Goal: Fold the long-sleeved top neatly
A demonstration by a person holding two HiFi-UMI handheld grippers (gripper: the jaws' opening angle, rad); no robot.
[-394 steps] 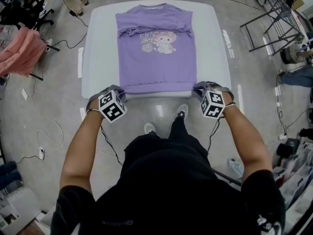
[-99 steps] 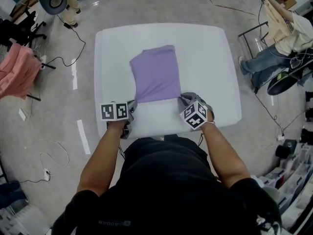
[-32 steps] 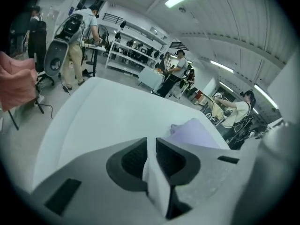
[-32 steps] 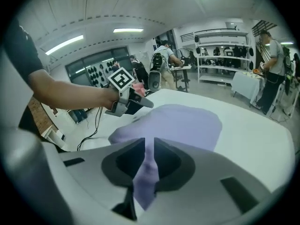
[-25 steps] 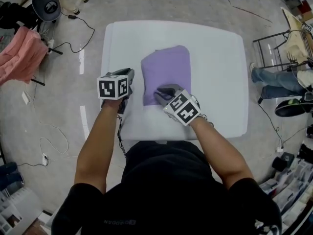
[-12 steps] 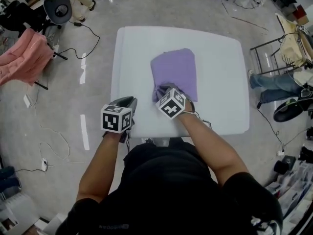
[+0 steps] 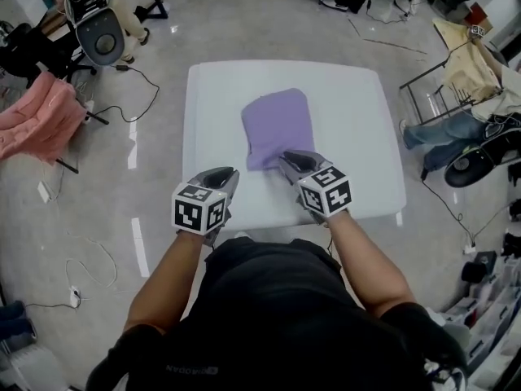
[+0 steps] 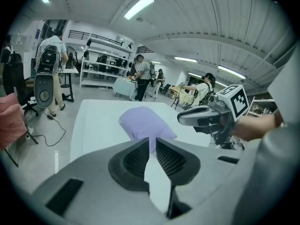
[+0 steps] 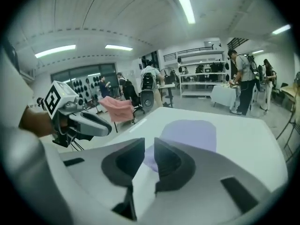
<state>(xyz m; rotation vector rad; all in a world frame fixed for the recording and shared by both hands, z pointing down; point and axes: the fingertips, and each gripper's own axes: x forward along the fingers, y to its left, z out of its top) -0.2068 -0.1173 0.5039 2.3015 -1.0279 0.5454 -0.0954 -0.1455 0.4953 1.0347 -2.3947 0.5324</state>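
The long-sleeved top [image 7: 277, 127] is purple and lies folded into a small rectangle in the middle of the white table [image 7: 358, 112]. Both grippers hover over the table's near edge. My left gripper [image 7: 228, 174] is left of the top's near corner, its jaws a narrow slit apart and empty. My right gripper [image 7: 286, 160] is just above the top's near edge; its jaws have just been opening and nothing is between them. Past the left gripper [image 8: 152, 142] I see the top [image 8: 143, 123]. Past the right gripper [image 9: 149, 144], the top [image 9: 190, 132] lies flat.
A pink garment [image 7: 37, 116] hangs at the left beside a round grey device [image 7: 102, 43]. A metal rack [image 7: 423, 96] with cloth and a seated person's legs [image 7: 440, 129] stand at the right. Cables run over the floor [image 7: 122, 72].
My right gripper has come off the top's near edge and drawn back toward me. My left gripper has moved from beside the top's left side to the table's near edge.
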